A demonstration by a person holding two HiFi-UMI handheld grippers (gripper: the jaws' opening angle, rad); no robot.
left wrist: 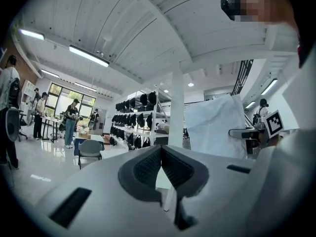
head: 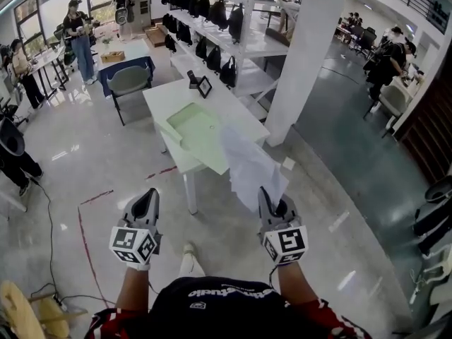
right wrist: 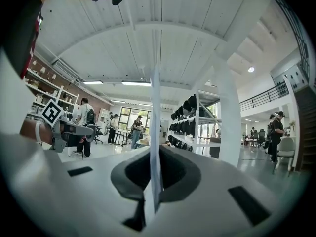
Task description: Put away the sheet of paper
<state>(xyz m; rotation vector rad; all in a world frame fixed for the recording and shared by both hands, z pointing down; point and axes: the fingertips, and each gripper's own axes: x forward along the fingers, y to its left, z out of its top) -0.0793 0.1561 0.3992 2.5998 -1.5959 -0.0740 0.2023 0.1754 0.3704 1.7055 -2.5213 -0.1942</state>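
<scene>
- Right gripper (head: 263, 193): jaws clamped almost fully together on the bottom edge of the sheet of paper (head: 247, 168). The right gripper view shows the sheet (right wrist: 155, 132) edge-on between the pads.
- Left gripper (head: 148, 198): jaws together with nothing between them. It is held low beside the right one, and neither is over the desk.
- The sheet is up in the air, standing out ahead of the right gripper. It is not on the desk (head: 233, 108) yet.
- Risk: the pinch is thin and on one edge only, so a quick swing could flop or fold the sheet, or pull it out of the pads.
- Risk: the free top edge leads. Coming in low, it could catch the desk's near edge and crumple.
- Risk: the pale green folder or tray (head: 194, 129) (can't tell which) lies at the desk's near-left part and looks like the target. A limp sheet could miss its raised lip or land half out.
- Room: there is open floor between the person and the desk's near edge.
- Room: the white pillar (head: 304, 55) stands just beside the desk's right edge, so it is tight there.
- Room: a small picture frame (head: 204, 86) sits at the far end, well apart from the green item.
- Room: a grey chair (head: 129, 80) stands off the far-left corner and is not in the way.
</scene>
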